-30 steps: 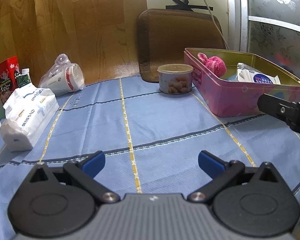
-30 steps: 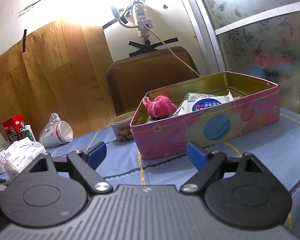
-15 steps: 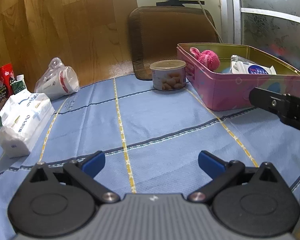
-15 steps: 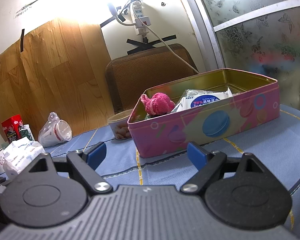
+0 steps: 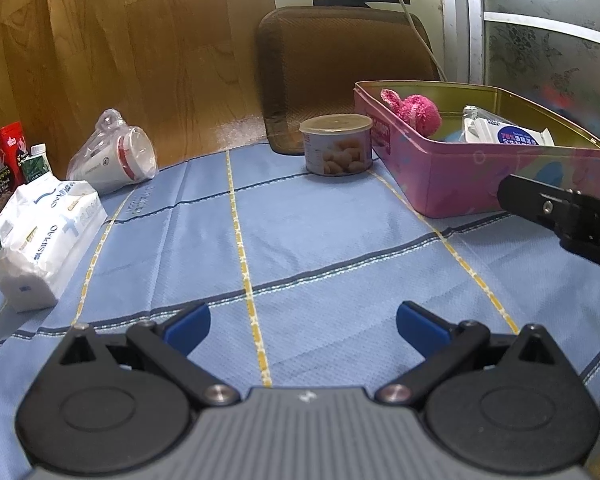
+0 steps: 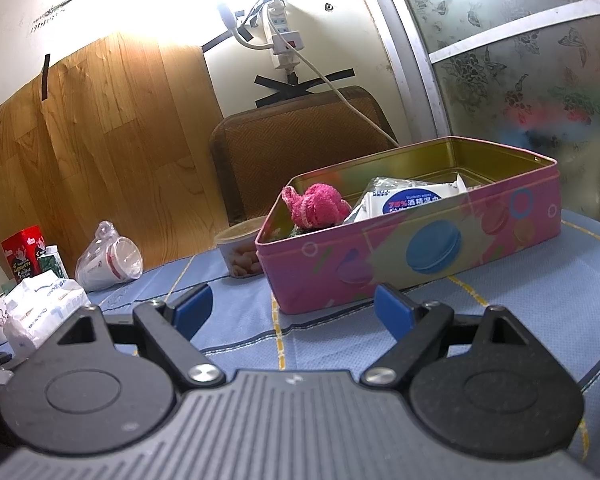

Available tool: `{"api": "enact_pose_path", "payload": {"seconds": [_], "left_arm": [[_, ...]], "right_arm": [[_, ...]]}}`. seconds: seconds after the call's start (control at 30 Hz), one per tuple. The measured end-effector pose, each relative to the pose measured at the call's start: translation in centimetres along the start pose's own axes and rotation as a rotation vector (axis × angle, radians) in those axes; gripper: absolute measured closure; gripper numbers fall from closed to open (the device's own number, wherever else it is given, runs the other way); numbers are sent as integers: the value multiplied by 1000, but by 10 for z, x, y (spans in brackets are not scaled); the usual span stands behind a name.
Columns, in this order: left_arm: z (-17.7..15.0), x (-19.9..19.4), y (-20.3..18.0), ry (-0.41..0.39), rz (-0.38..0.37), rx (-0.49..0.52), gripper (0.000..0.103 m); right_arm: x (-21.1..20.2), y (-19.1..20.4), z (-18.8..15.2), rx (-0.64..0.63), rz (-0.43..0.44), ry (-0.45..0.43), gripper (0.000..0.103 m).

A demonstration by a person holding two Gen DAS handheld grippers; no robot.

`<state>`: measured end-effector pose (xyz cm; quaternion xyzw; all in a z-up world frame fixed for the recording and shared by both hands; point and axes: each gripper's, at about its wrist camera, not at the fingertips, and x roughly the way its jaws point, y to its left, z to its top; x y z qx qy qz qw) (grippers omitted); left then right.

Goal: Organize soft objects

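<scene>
A pink tin box [image 5: 460, 184] stands open at the right on the blue cloth; it also shows in the right wrist view [image 6: 420, 256]. Inside it lie a pink knitted toy [image 5: 414, 110] [image 6: 318, 208] and a white wet-wipes pack [image 5: 504, 134] [image 6: 410, 200]. A white tissue pack [image 5: 44, 236] [image 6: 40, 312] lies at the left of the cloth. My left gripper [image 5: 302, 326] is open and empty above the middle of the cloth. My right gripper [image 6: 290, 308] is open and empty in front of the tin.
A round snack tub [image 5: 338, 144] stands just left of the tin. A bagged cup [image 5: 114, 158] lies on its side at the back left. Red and green cartons [image 5: 4, 164] stand at the far left. A brown cushion [image 5: 340, 68] leans on the back wall.
Both grippers have drawn back a little from the tin and stay open. The objects have not moved.
</scene>
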<state>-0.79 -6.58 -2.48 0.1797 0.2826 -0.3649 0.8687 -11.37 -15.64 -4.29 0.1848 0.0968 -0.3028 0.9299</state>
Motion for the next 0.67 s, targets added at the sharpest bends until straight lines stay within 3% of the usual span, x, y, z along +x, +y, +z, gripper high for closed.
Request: {"api": "enact_pose_path", "payload": {"seconds": [0.5,0.67], "left_arm": [[0,-1,0,7,-25,-7,0],[-1,-4,1,-24,-37,-10,0]], "right_arm": [[1,1,-1,-9,3,-2,13],[1,4,-1,-35,8,-15,13]]}}
